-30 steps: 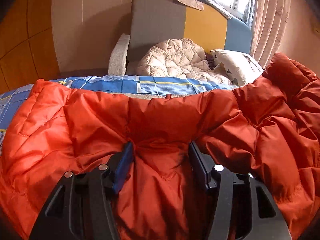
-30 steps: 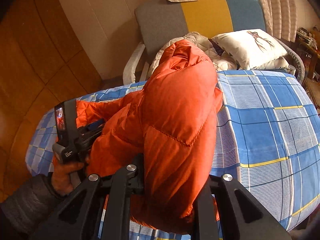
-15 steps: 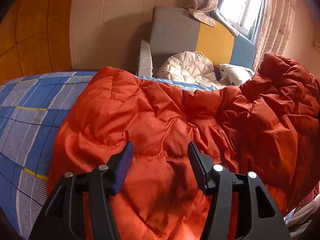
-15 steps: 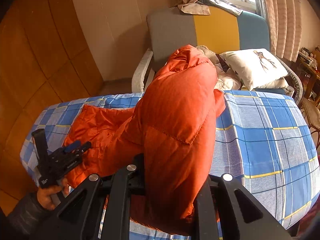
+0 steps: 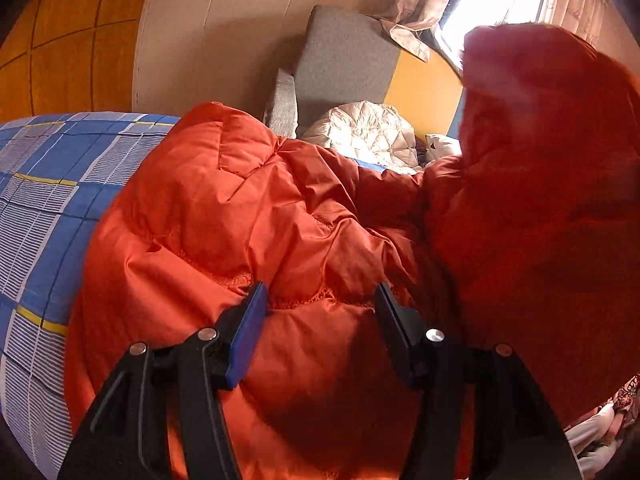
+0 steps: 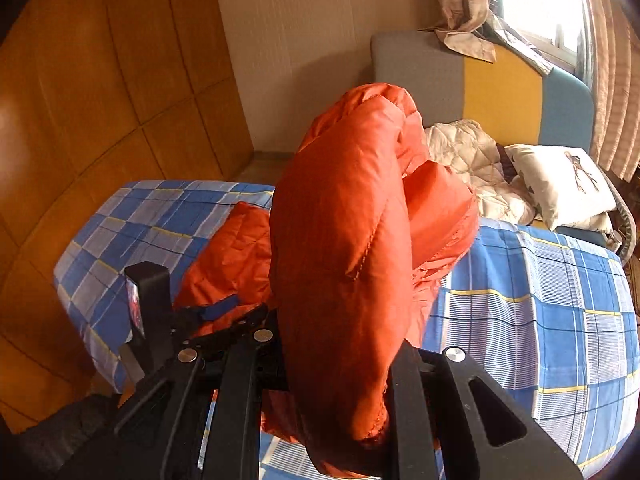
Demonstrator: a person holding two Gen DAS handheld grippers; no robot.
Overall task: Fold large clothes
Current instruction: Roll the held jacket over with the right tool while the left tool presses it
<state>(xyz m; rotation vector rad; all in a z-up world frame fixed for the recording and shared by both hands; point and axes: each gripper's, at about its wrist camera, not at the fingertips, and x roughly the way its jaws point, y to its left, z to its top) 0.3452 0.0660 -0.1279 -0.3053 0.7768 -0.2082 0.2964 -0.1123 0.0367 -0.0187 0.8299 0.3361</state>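
Observation:
An orange puffer jacket point(image 5: 248, 216) lies crumpled on a bed with a blue plaid sheet point(image 5: 44, 184). My left gripper point(image 5: 320, 304) has a thick fold of the jacket's edge bulging between its blue-padded fingers point(image 5: 246, 332) and is shut on it. It also shows at the left in the right wrist view, as the left gripper point(image 6: 228, 312). My right gripper point(image 6: 340, 360) is shut on another part of the jacket point(image 6: 352, 240), holding it up as a tall roll above the bed. That roll hides its fingertips.
Beyond the bed stands a sofa point(image 6: 424, 76) with a grey, yellow and blue back. On it lie a cream quilted garment point(image 6: 468, 152) and a white pillow point(image 6: 560, 184). Curtains point(image 6: 616, 80) hang at the right, wood panels point(image 6: 100, 80) cover the left wall. A dark sleeve point(image 6: 60, 440) is at lower left.
The right gripper has carried its raised jacket roll up and toward the left gripper, so the roll now looms at the left view's right side. The left gripper shifted sideways, still holding.

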